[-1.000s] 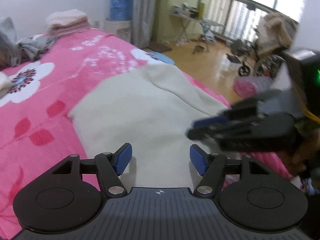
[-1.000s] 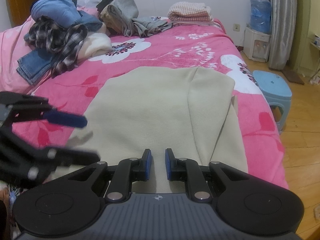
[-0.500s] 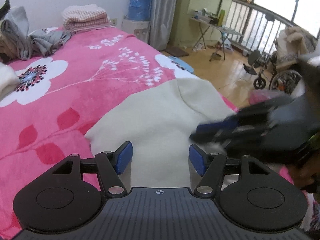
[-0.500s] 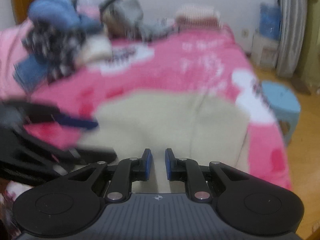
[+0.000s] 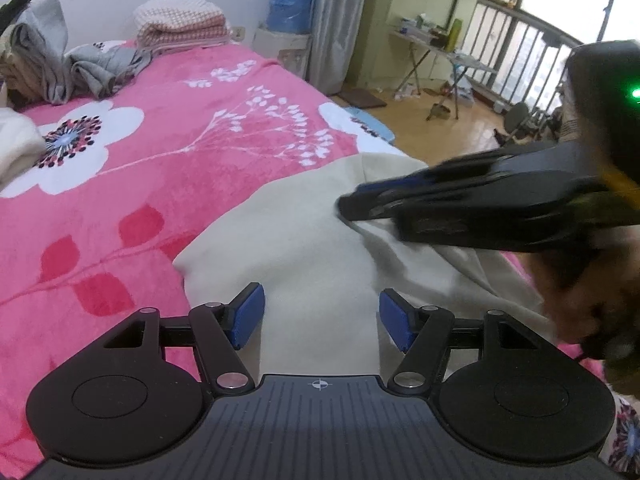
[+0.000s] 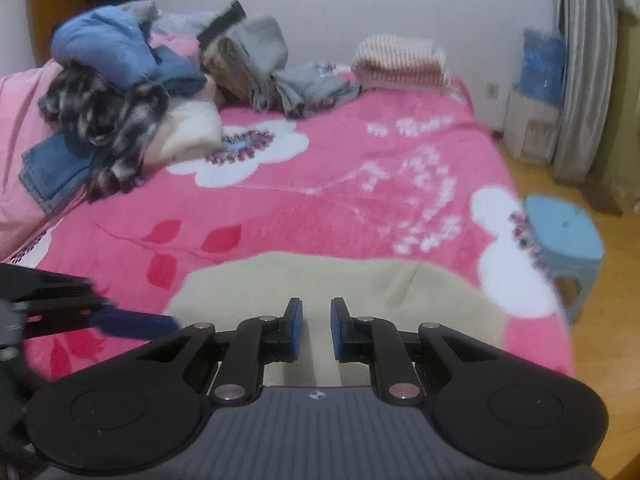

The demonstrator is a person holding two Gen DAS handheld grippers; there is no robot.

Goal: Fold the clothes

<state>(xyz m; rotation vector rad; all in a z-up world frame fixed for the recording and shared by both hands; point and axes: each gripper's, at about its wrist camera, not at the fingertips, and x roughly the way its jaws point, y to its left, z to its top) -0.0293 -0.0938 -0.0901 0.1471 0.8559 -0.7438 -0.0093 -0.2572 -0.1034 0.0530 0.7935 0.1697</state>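
Cream garment (image 5: 304,240) lies flat on the pink floral blanket (image 5: 160,168), at the near edge of the bed, right side closest to the blue stool (image 6: 564,236).

Left gripper (image 5: 321,318): jaws about half open, both blue pads clear of the cloth, nothing between them; it hangs over the garment's near left part.

Right gripper (image 6: 316,330): jaws narrow, small gap between the pads, cream cloth visible through the gap. In the left wrist view its tip (image 5: 360,204) sits at a raised fold of the garment and the cloth looks pulled up there, but blur hides the pads, so cannot tell if it pinches the fabric.

Relative to the garment: unfolded clothes pile (image 6: 120,108) far left at the head of the bed, grey clothes (image 6: 260,68) beyond it in the middle, 1 folded striped stack (image 6: 400,62) far right by the wall. Stool on the wood floor just right of the bed.
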